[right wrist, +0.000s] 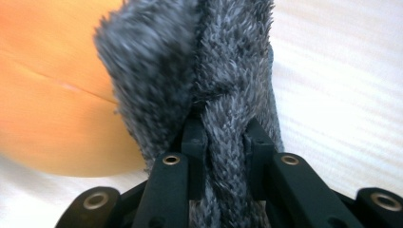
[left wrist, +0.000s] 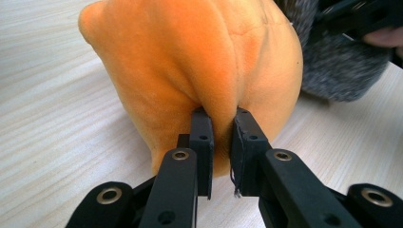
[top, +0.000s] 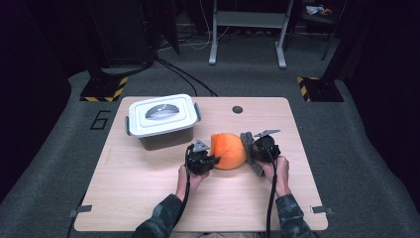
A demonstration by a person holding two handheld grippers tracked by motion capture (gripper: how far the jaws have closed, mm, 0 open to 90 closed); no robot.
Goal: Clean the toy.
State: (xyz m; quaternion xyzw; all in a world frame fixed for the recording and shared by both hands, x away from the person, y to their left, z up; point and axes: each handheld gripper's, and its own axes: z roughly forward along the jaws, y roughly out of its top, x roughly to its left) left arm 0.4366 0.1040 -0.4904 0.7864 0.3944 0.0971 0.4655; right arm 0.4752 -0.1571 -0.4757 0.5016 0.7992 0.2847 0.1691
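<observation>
At the table's (top: 148, 198) middle, the left gripper (left wrist: 221, 142) is pinching a fold of the orange plush (left wrist: 190, 61), jaws nearly closed on the fabric, while the right gripper (right wrist: 223, 142) is clamping a tuft of its grey fuzzy part (right wrist: 214, 71) just as tightly. The plush is sitting between both hands, near the lidded box (top: 161, 119). Both grips are shallow, so lifting evenly and slowly, without pulling apart, seems wisest.

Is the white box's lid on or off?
On. In the high view the white box sits at the table's far left with its lid flat across the top. Whether the side clips are latched is too small to tell.
</observation>
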